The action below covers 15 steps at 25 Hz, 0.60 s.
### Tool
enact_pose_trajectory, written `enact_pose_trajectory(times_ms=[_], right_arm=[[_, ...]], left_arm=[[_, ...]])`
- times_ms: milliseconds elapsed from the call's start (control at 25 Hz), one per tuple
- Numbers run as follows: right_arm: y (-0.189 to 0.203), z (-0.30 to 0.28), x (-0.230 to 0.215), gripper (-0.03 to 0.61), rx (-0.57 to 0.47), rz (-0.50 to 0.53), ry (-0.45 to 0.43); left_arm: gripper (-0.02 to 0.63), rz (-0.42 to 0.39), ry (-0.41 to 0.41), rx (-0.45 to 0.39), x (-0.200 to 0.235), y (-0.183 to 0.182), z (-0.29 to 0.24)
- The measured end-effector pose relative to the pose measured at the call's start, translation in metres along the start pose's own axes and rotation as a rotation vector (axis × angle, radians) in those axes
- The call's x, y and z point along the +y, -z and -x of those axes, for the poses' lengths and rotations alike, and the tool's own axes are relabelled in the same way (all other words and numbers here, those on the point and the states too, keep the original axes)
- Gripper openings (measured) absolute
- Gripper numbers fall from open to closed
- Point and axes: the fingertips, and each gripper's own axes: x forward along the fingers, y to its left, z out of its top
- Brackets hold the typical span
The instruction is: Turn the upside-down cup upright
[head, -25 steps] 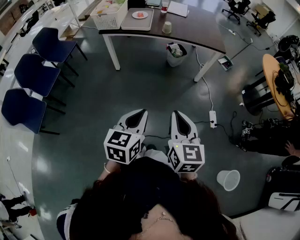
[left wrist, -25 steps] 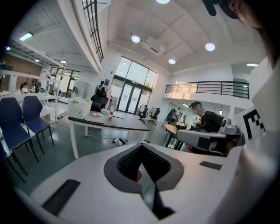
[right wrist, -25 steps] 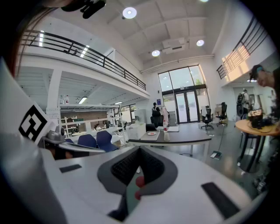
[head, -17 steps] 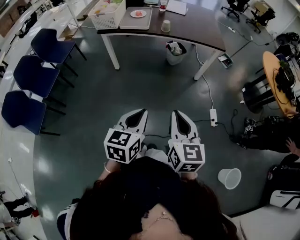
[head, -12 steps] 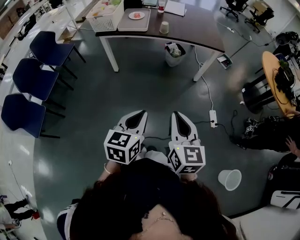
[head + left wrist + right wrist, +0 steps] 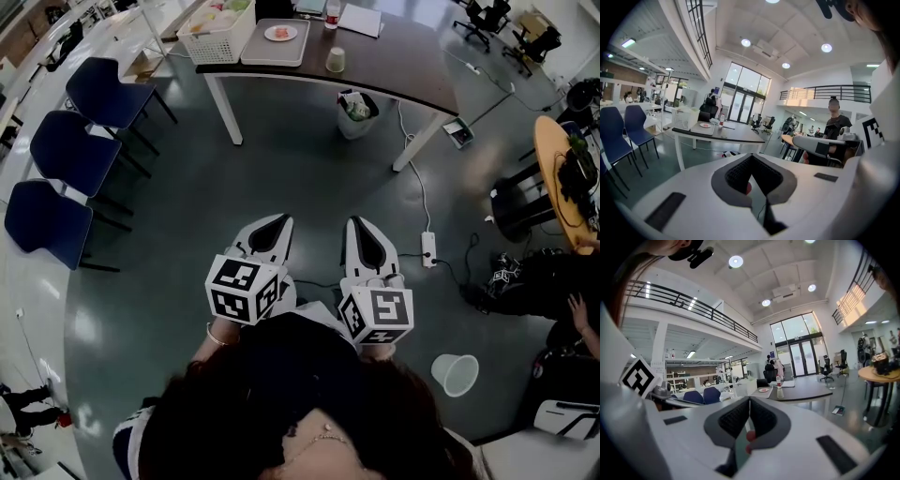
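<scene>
In the head view the person stands on a grey floor and holds both grippers side by side in front of the body, pointed toward a dark table (image 6: 403,61). The left gripper (image 6: 279,223) and the right gripper (image 6: 357,225) are each closed. The cup (image 6: 335,59) stands on the table just right of a tray (image 6: 258,49), well apart from both grippers (which end faces up cannot be made out at this size). A white basket (image 6: 216,37) sits left of the tray. A bin (image 6: 356,111) stands on the floor by the table's front edge.

In the left gripper view the jaws meet with nothing between them, and the table lies far ahead.

In the right gripper view the jaws are pressed together and empty. The cup (image 6: 780,393) stands on the distant table, in front of a bottle (image 6: 777,380).
</scene>
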Motion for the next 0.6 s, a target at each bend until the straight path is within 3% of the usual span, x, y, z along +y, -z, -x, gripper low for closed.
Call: enact_pose_trajectory(times_ms=[600], right_arm=[[-0.005, -0.096, -0.039, 0.018, 0.042, -0.029, -0.021]], left_arm=[[-0.002, 0.013, 0.011, 0.036, 0.044, -0.034, -0.094]])
